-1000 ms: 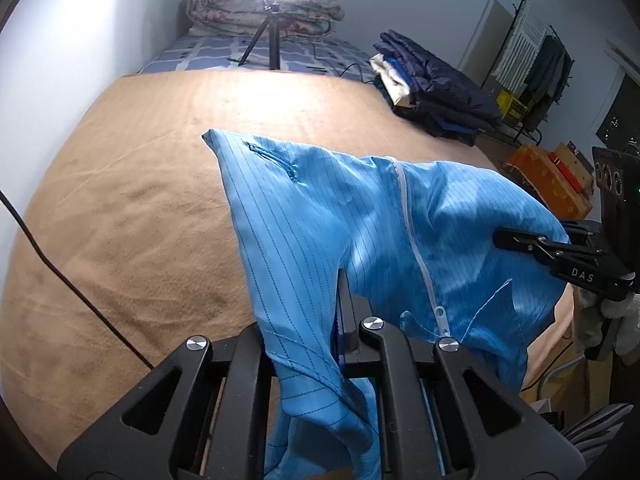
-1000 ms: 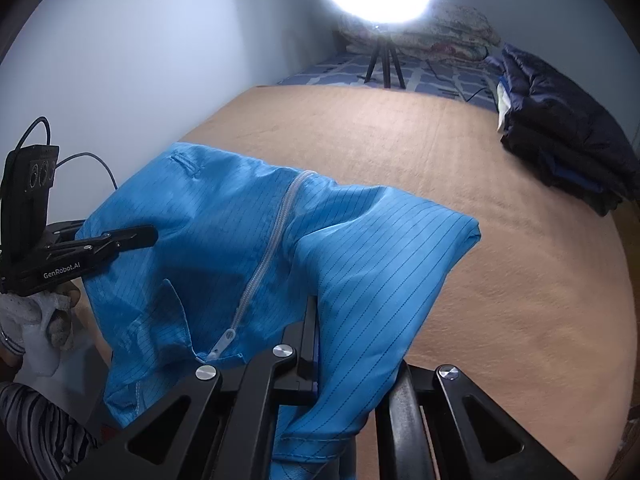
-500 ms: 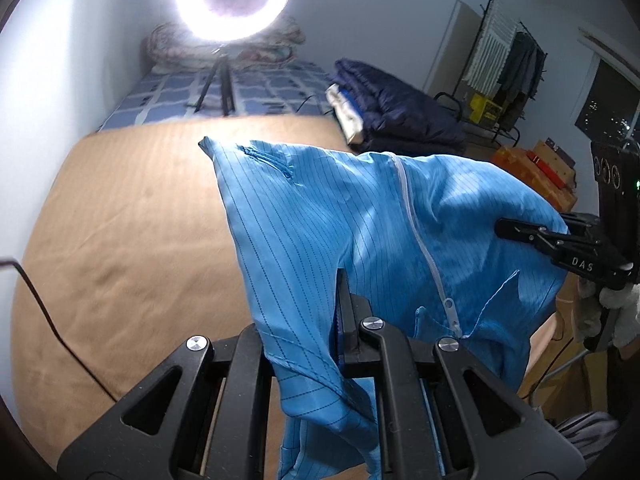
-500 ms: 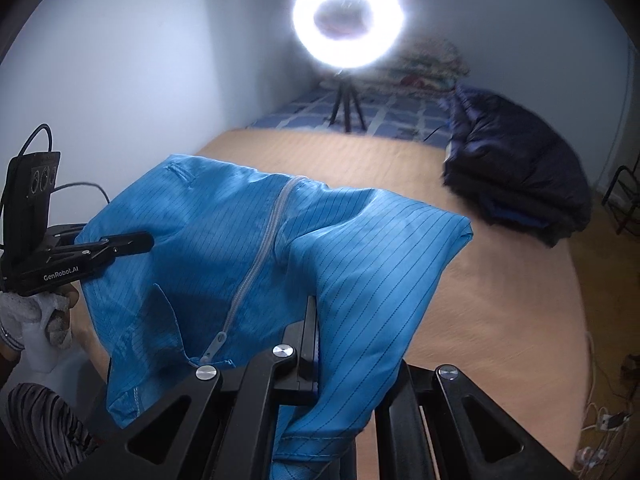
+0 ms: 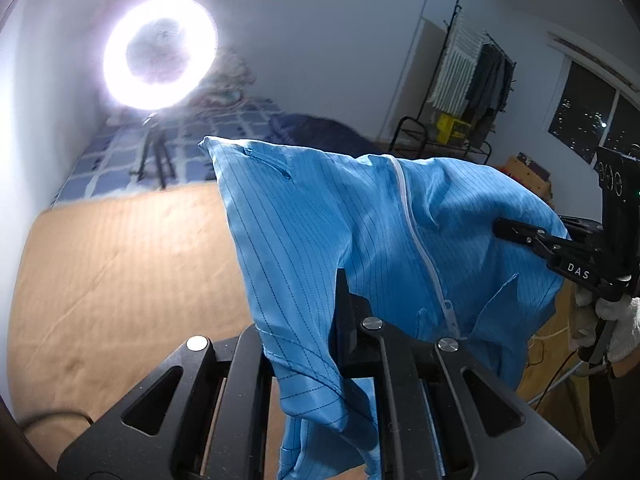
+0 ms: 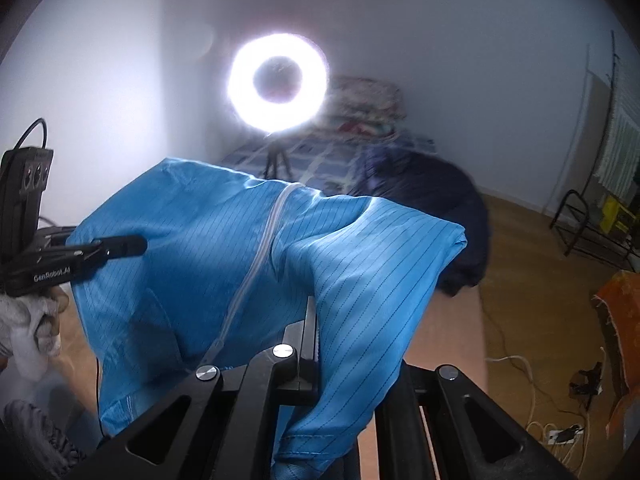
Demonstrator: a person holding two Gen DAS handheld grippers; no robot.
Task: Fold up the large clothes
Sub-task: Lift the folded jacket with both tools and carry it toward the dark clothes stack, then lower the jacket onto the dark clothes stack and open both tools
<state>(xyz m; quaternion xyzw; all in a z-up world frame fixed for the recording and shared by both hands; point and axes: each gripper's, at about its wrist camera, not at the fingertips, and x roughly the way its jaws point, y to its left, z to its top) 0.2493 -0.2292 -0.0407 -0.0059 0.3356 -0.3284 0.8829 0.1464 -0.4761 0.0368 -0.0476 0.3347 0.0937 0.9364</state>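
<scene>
Both views have tipped upward since a second ago: the tan bed cover (image 5: 120,280) fills less of each picture, more wall shows, and the ring light (image 5: 160,54) sits lower in frame. Across both views the blue pinstriped garment (image 5: 360,232) hangs in the air above the bed, stretched between the two tongs, its white zipper (image 5: 416,240) running down the middle. Its lower part drops out of sight behind the gripper bodies, so its full shape cannot be made out. A dark folded pile (image 6: 440,208) on the bed is half hidden behind the cloth and blurred. The left gripper (image 5: 340,280) is clamped narrow on one fold of the garment; the right gripper (image 6: 310,312) pinches another fold the same way. A white-gloved hand (image 6: 28,328) is cut off at the picture's edge.
</scene>
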